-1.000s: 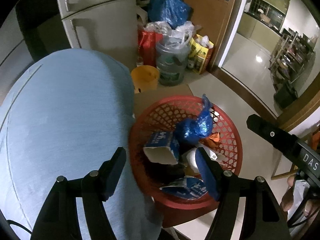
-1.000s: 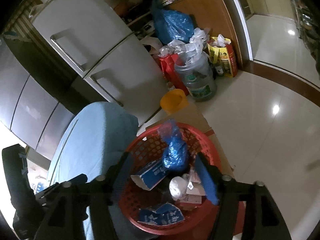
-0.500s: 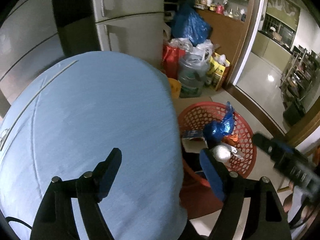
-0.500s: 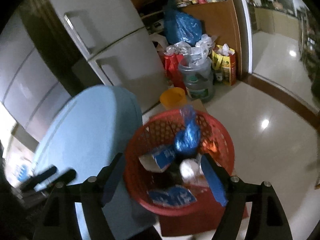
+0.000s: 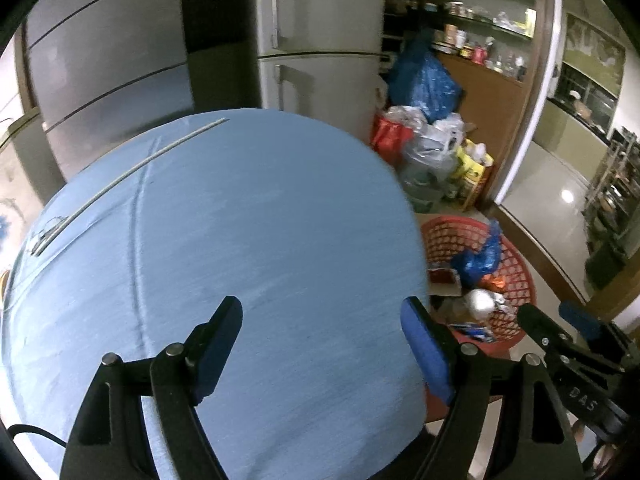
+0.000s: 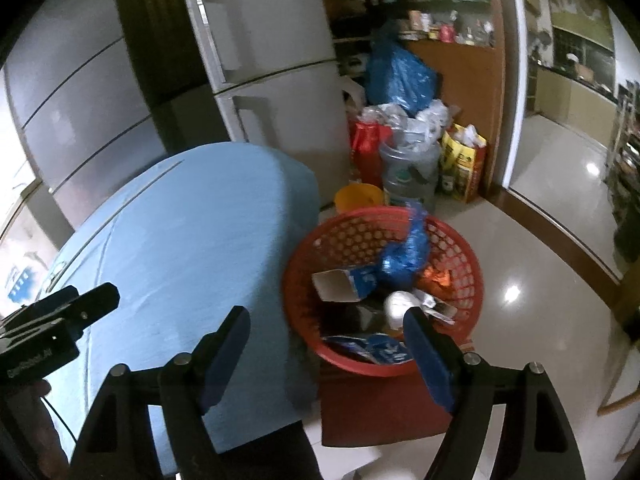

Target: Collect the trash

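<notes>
A red mesh basket stands on the floor right of the table, also in the left wrist view. It holds a knotted blue bag, a blue-and-white carton, a crumpled white ball, an orange wrapper and a flat blue packet. My left gripper is open and empty above the blue tablecloth. My right gripper is open and empty, over the table edge and the basket's near rim.
Grey fridge doors stand behind the table. Bags, a water jug and a yellow bucket crowd the floor by a wooden cabinet. A thin rod lies on the cloth. Tiled floor stretches right.
My left gripper has swung left, from over the basket to over the tablecloth. My right gripper has drawn back a little from the basket. Both stay open.
</notes>
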